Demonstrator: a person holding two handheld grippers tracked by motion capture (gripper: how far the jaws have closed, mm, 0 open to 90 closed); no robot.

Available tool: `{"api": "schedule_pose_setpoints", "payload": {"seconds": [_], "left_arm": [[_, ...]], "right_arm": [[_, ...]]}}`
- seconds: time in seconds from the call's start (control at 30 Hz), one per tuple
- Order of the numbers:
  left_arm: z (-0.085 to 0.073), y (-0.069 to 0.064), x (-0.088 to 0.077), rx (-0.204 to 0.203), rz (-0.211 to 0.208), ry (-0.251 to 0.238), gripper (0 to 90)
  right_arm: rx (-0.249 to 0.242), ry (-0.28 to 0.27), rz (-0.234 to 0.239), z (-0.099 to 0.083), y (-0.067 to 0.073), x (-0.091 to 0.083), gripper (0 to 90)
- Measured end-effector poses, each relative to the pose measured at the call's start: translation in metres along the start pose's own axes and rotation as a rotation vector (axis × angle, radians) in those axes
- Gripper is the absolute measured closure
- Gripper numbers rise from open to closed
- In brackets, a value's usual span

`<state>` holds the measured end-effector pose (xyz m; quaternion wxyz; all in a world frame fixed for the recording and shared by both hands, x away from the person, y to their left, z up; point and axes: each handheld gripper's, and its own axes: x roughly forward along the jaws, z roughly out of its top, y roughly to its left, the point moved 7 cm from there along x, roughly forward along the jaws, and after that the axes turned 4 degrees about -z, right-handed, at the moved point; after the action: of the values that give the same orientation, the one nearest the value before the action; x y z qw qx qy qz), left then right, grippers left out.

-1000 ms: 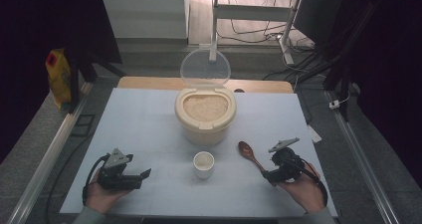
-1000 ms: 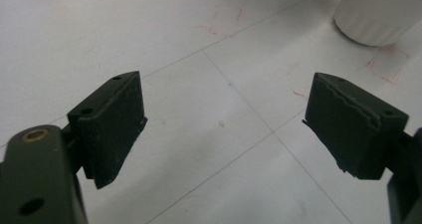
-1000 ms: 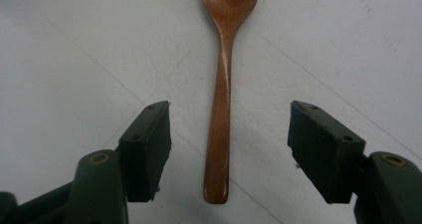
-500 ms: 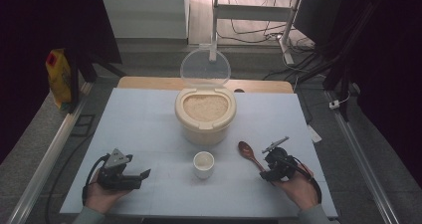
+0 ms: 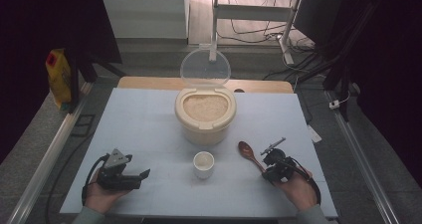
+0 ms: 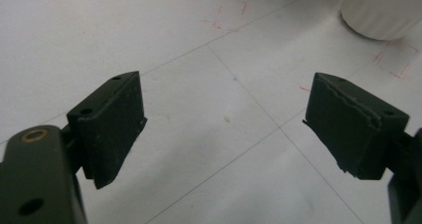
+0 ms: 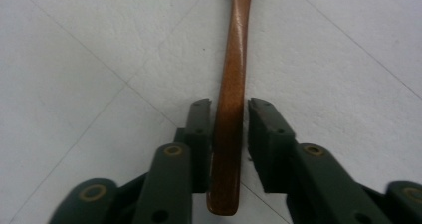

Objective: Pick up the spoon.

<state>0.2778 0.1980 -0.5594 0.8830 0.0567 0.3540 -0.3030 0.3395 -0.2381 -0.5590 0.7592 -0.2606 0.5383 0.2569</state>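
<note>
Right claw [image 7: 231, 122] has just been closing around my wooden spoon's [image 7: 234, 74] handle, a sliver still showing; left claw [image 6: 224, 129] gapes wide, empty.

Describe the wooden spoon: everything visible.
The wooden spoon is reddish-brown, glossy, one piece, with an oval bowl and a slim handle. It lies flat on the white table, right of the small cup, bowl toward the rice container. The right claw straddles the handle's end; its jaws have just been closing. The left pad looks in contact, with a thin gap at the right.
</note>
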Motion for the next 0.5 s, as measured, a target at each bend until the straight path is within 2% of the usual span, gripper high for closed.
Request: {"api": "schedule_pose_setpoints", "payload": {"seconds": [0.17, 0.5], "left_arm": [[-0.0002, -0.0003, 0.0000, 0.001, 0.002, 0.001, 15.5], [-0.0009, -0.0002, 0.0009, 0.001, 0.003, 0.004, 15.5]], "right_arm": [[0.023, 0.004, 0.011, 0.0004, -0.0011, 0.0005, 77.4], [0.007, -0.011, 0.027, -0.0015, -0.0037, -0.0019, 77.8]]}}
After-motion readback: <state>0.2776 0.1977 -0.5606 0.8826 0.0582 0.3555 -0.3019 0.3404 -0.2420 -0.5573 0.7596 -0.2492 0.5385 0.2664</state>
